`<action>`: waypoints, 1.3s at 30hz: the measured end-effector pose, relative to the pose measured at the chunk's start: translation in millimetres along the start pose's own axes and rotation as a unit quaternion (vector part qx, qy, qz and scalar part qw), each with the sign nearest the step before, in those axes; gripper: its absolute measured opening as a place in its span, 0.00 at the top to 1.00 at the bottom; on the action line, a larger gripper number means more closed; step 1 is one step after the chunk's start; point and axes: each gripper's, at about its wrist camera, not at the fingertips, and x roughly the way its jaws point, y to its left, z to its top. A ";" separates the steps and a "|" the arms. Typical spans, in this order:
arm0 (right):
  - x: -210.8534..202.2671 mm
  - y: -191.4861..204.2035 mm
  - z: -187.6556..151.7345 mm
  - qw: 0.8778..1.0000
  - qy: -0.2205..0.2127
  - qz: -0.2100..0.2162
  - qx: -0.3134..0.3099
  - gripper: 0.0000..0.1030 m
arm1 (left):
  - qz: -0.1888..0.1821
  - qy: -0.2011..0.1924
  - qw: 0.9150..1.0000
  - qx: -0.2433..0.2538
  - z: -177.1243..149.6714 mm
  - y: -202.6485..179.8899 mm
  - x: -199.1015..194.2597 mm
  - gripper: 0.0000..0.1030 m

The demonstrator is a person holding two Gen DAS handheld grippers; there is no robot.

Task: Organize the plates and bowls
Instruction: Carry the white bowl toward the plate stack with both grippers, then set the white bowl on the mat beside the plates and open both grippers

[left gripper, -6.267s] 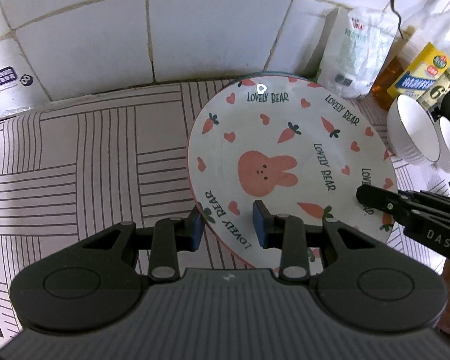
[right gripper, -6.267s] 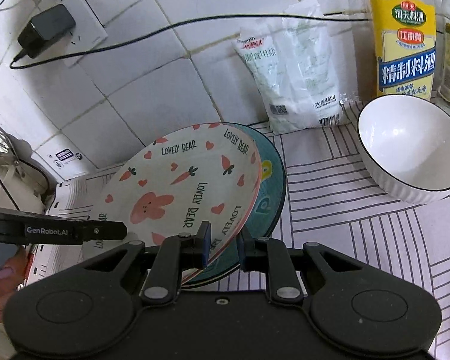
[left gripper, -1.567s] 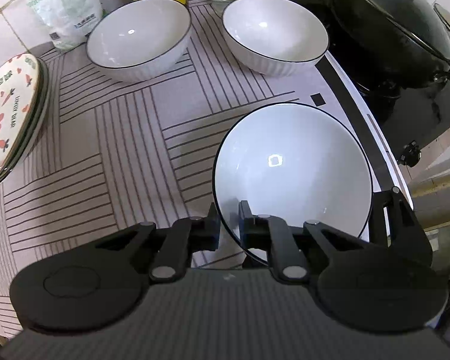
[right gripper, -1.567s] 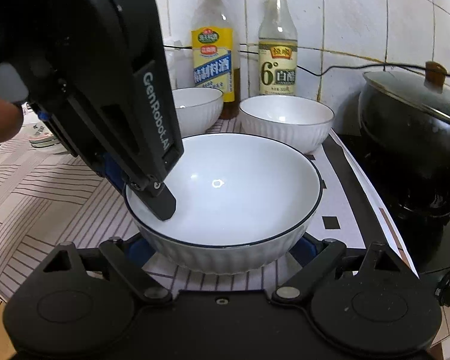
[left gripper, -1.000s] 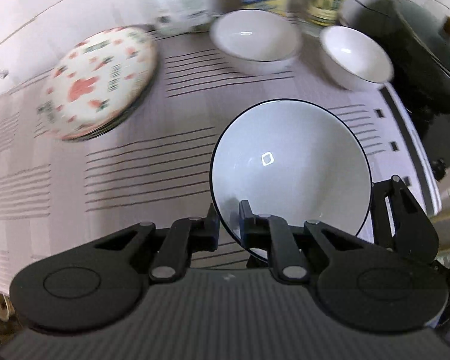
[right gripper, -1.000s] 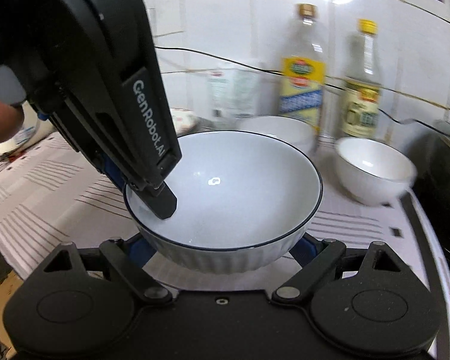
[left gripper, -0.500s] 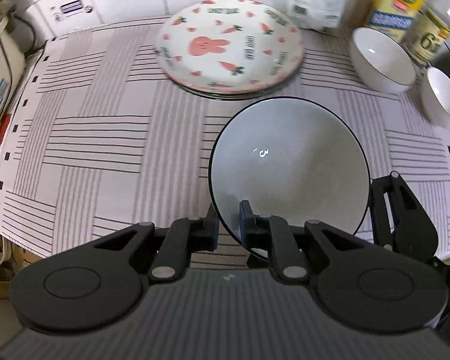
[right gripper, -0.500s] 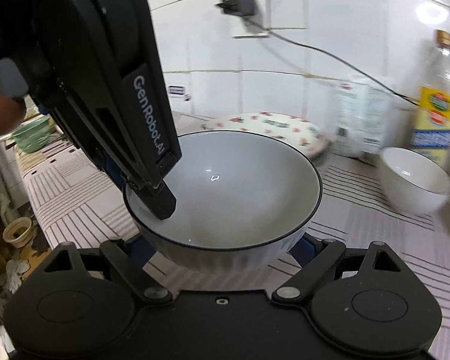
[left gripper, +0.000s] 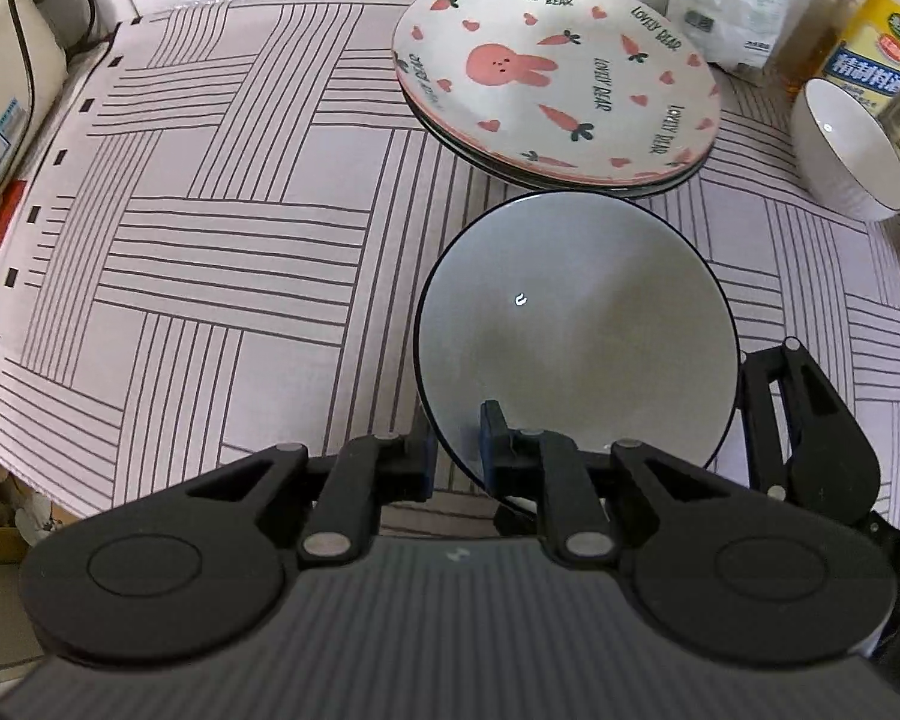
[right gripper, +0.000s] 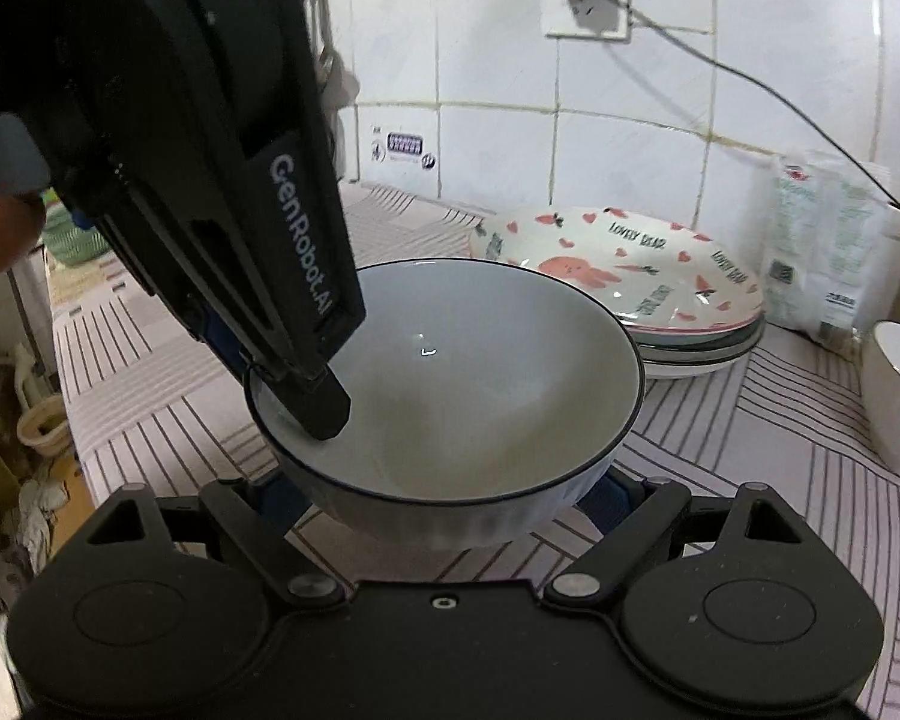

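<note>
1. Looking down from the left wrist view, the left gripper (left gripper: 455,447) pinches the near rim of a white bowl with a black edge (left gripper: 576,330). One finger is inside the bowl and one is outside.
2. The bowl is held over the striped mat (left gripper: 210,228), just in front of a stack of plates. The top one is the bunny plate (left gripper: 555,75).
3. Another white bowl (left gripper: 846,150) sits at the right, by a yellow-label bottle (left gripper: 870,54).
4. Looking from the right wrist view, the right gripper (right gripper: 444,498) is spread wide, with its fingers on the two sides of the same bowl (right gripper: 450,384), low on its wall.
5. The left gripper (right gripper: 306,384) comes down from the upper left and bites the bowl's left rim.
6. The plate stack (right gripper: 624,282) sits just behind the bowl, near the tiled wall (right gripper: 630,138).
</note>
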 end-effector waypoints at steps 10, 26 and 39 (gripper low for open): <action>21.4 -0.7 1.7 1.000 0.023 -0.013 -0.012 0.11 | 0.005 0.006 1.000 0.012 5.1 3.3 13.3 0.87; -20.2 -16.5 -4.3 0.997 0.063 -0.041 0.019 0.06 | 0.033 0.015 0.999 0.039 -8.5 -19.2 -28.2 0.52; -99.6 -75.6 -11.8 0.993 0.044 -0.098 0.055 0.06 | 0.028 -0.007 0.997 0.070 -32.5 -74.3 -66.2 0.49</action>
